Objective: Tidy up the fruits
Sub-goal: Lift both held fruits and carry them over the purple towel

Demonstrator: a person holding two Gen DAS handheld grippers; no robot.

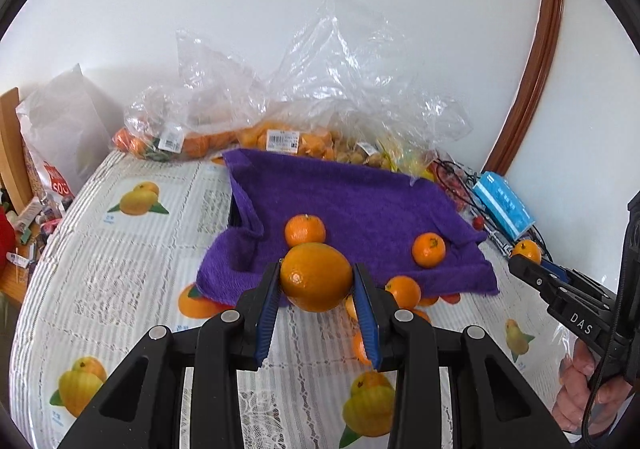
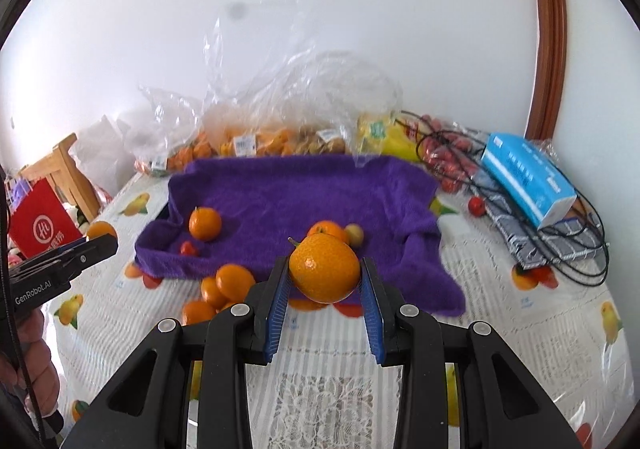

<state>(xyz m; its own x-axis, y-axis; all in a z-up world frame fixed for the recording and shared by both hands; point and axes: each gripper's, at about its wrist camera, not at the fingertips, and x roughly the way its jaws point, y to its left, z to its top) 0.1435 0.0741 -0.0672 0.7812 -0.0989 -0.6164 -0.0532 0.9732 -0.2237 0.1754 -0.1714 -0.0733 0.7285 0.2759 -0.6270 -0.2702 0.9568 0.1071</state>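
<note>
While both jaws clamp oranges, left orange point(image 1: 315, 276), right orange point(image 2: 324, 268), red cherry tomato point(image 2: 187, 247) seen only rightward.

Bright, even daylight fills both fisheye views. The white wall point(image 1: 280, 9) glows softly; the plastic bags point(image 1: 332, 61) below it glint. Edges curve into dark vignette, and the tablecloth point(image 2: 500, 329) blurs slightly.

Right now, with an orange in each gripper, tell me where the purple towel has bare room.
The purple towel is bare across its middle and back, between the left orange and the towel's right edge. Crowded spots: the front, where an orange and a small yellowish fruit sit, and the loose oranges off its front-left edge.
</note>
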